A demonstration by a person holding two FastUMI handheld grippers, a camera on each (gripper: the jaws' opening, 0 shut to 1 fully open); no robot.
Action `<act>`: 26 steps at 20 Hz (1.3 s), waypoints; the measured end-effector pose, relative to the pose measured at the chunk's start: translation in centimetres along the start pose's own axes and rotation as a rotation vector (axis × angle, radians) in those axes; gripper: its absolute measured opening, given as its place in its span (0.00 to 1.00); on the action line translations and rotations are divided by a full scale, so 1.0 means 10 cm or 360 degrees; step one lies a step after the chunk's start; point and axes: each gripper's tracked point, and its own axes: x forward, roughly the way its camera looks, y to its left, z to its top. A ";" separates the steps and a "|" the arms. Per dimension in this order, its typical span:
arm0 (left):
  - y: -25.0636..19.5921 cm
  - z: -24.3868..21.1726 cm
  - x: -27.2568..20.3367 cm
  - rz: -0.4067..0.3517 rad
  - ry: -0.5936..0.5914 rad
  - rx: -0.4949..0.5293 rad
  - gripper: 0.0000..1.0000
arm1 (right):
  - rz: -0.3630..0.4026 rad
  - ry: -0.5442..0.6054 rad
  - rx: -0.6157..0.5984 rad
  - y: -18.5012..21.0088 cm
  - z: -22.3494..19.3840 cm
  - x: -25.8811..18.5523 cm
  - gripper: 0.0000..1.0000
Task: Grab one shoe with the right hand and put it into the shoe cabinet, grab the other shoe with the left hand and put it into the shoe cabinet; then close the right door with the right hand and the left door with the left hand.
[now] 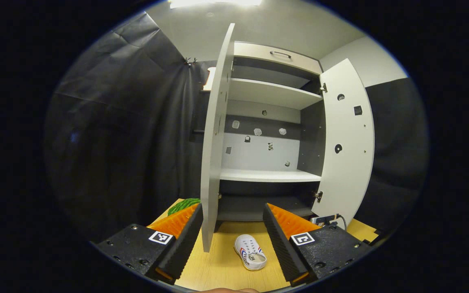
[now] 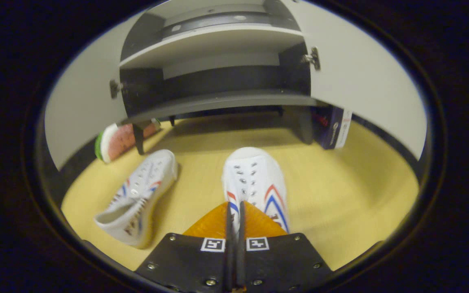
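The shoe cabinet [image 1: 269,176] stands ahead with its left door [image 1: 215,142] and right door [image 1: 346,138] swung open and its shelves bare. A white shoe [image 1: 250,252] with red and blue stripes lies on the wooden floor before it, between the fingers of my left gripper [image 1: 231,244], which is open and well above it. In the right gripper view, my right gripper [image 2: 234,206] is shut on the side rim of a white shoe [image 2: 257,179], toe pointing to the cabinet's bottom shelf [image 2: 218,101]. The other shoe [image 2: 141,195] lies to its left.
A watermelon-slice object [image 2: 114,142] lies on the floor by the cabinet's left leg, its green rind [image 1: 183,205] showing beside the left door. A dark box [image 2: 332,126] stands under the right door. A power strip [image 1: 326,219] lies near the right door's foot.
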 end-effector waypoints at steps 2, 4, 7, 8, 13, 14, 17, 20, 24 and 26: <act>-0.02 -0.02 0.01 -0.0005 0.0009 0.0007 0.90 | 0.0047 0.0015 0.0039 0.00 -0.12 0.15 0.05; -0.03 -0.03 0.00 -0.0012 0.0018 -0.0002 0.90 | 0.0057 0.0010 0.0042 0.00 -0.16 0.13 0.05; -0.09 -0.06 -0.05 -0.0059 0.0011 0.0001 0.90 | 0.0157 -0.0024 0.0098 0.06 -0.17 -0.02 0.01; -0.10 -0.07 -0.06 -0.0068 0.0005 0.0010 0.90 | 0.0184 -0.0059 0.0121 0.07 -0.12 -0.11 0.01; -0.20 -0.17 -0.05 -0.0127 0.0010 0.0058 0.90 | 0.0222 -0.0217 0.0063 0.17 0.16 -0.58 0.00; -0.21 -0.18 -0.04 -0.0135 0.0014 0.0061 0.90 | 0.0224 -0.0244 0.0050 0.18 0.25 -0.65 0.01; -0.17 -0.25 0.00 -0.0139 0.0022 0.0049 0.90 | 0.0235 -0.0333 -0.0028 0.28 0.58 -0.93 0.01; -0.13 -0.33 0.03 -0.0144 0.0026 0.0064 0.90 | 0.0258 -0.0442 -0.0160 0.45 0.96 -1.21 0.01; -0.08 -0.42 0.10 -0.0136 0.0050 0.0076 0.90 | 0.0278 -0.0603 -0.0314 0.72 1.65 -1.71 0.01; -0.08 -0.47 0.15 -0.0138 0.0071 0.0059 0.90 | 0.0260 -0.0693 -0.0364 0.88 2.03 -2.00 0.01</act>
